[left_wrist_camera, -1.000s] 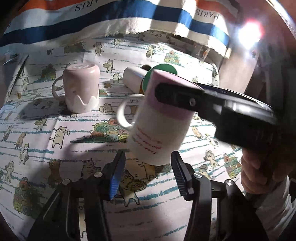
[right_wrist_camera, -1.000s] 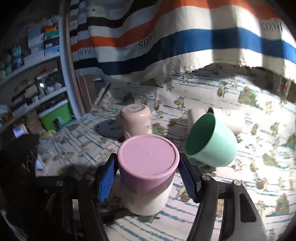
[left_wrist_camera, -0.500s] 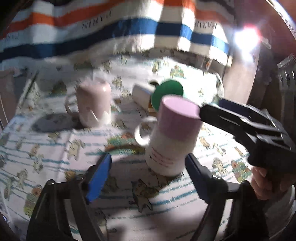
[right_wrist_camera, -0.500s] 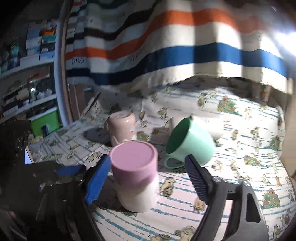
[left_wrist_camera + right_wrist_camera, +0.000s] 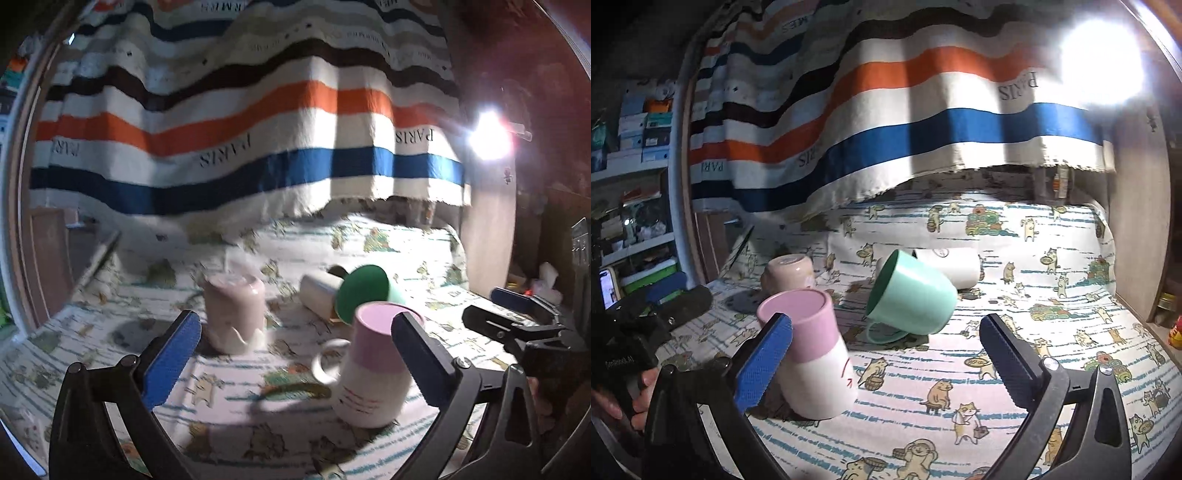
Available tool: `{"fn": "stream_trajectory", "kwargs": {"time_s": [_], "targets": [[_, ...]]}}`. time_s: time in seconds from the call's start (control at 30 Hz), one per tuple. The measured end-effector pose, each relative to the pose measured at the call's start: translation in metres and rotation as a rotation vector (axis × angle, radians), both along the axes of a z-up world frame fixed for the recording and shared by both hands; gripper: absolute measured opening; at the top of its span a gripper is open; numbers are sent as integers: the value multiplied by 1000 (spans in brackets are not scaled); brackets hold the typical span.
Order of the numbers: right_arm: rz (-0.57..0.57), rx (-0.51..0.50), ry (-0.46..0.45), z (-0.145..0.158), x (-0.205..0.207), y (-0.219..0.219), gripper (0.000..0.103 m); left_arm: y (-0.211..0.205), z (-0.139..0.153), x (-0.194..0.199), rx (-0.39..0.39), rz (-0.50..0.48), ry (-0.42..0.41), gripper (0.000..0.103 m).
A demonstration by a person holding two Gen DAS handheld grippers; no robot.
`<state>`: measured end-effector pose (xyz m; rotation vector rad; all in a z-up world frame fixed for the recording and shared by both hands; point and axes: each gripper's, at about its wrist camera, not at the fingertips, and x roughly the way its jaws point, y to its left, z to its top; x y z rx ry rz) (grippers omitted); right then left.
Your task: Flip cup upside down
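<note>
Both jaws wide apart, empty | pink-white cup (image 5: 812,350) upside down (on tablecloth (image 5: 1015,258))

1. My left tongs (image 5: 295,350) stand wide apart; the pink-and-white mug (image 5: 373,365), upside down on the tablecloth (image 5: 229,391), sits just inside the right finger, with bare cloth between it and the left finger.
2. Ahead of my left finger stands the pink cup (image 5: 234,317), also inverted.
3. Beyond the mug, the green cup (image 5: 364,293) leans on a white cup (image 5: 319,295) lying on its side, blocking the way straight forward.
4. My right tongs (image 5: 886,350) gape too; the mug (image 5: 812,350) touches or nearly touches the left finger, and open cloth lies from there to the right finger.
5. The striped towel (image 5: 886,122) hangs across the back.
</note>
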<state>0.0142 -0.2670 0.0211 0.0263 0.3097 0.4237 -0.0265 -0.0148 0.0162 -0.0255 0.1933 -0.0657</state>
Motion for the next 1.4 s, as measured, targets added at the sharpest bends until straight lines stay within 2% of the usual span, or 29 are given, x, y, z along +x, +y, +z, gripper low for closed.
{"fn": "stream_trajectory", "kwargs": {"time_s": [0.1,0.23,0.37,0.5,0.67,0.8,1.4], "targets": [[-16,-5,12,-1,4,-2,102,-1,-2,0,44,17,-27,103],[-56,-39,24,-1,6,2,102,-1,-4,1,38,6,-19,103],[-112,-92,-45,0,-5,10,102,-4,-5,1,50,33,-5,103],[-143,-84,-53,2,-6,7,102,-5,-6,-3,50,43,-22,103],[-125,-88,-28,1,-1,8,102,-4,-6,-2,44,36,-16,103],[-125,-88,-32,1,-2,9,102,-5,-5,-6,48,45,-34,103],[-125,-88,-30,0,-3,9,102,-5,-7,-2,43,45,-2,103]]}}
